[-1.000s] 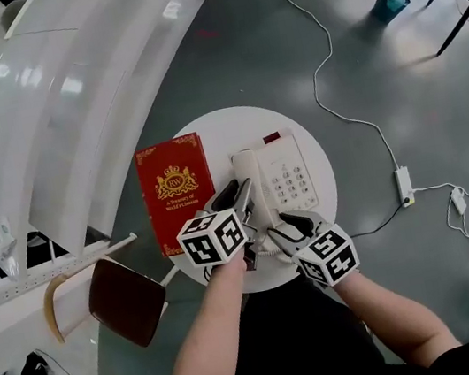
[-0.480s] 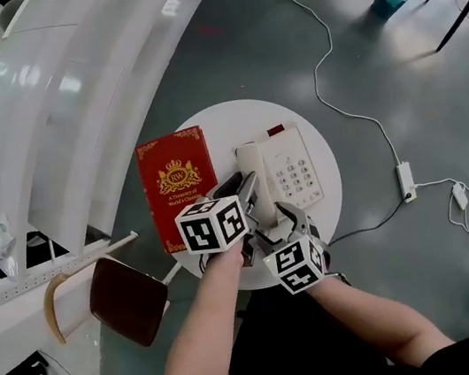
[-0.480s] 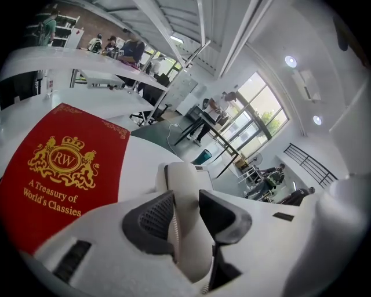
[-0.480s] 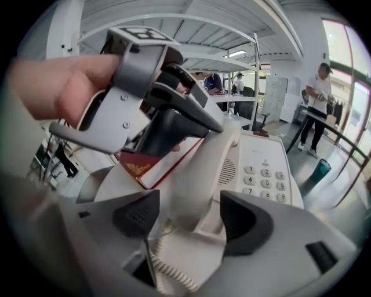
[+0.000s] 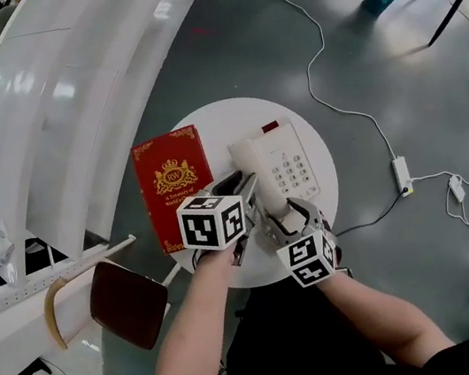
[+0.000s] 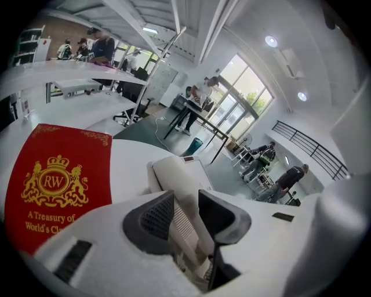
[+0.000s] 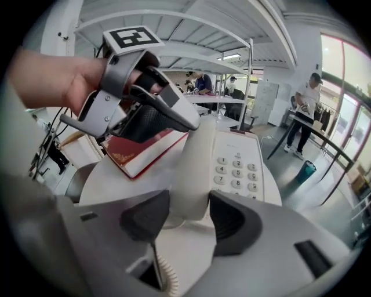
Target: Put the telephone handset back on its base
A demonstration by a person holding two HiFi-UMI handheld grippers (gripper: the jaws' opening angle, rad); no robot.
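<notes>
The white handset [image 5: 246, 160] lies along the left side of the white keypad base [image 5: 291, 163], and its far end looks slightly raised. My left gripper [image 5: 249, 190] is shut on the handset's middle [image 6: 174, 174], with the pads against both sides. My right gripper [image 5: 280, 219] sits at the near end, and its jaws are closing with the handset [image 7: 194, 168] between them. Its pads show slim gaps on both sides. The coiled cord [image 7: 165, 278] hangs below the right gripper [image 7: 188, 217].
A red book [image 5: 173, 184] lies left of the phone on the round white table [image 5: 213, 118]. A brown stool [image 5: 127, 300] stands at the lower left, beside curved white counters. A cable and power strip [image 5: 401, 175] lie on the floor to the right. People stand far off.
My right gripper has swung in leftward from the table's front right to the handset's near end. The left gripper has kept its hold and barely moved.
</notes>
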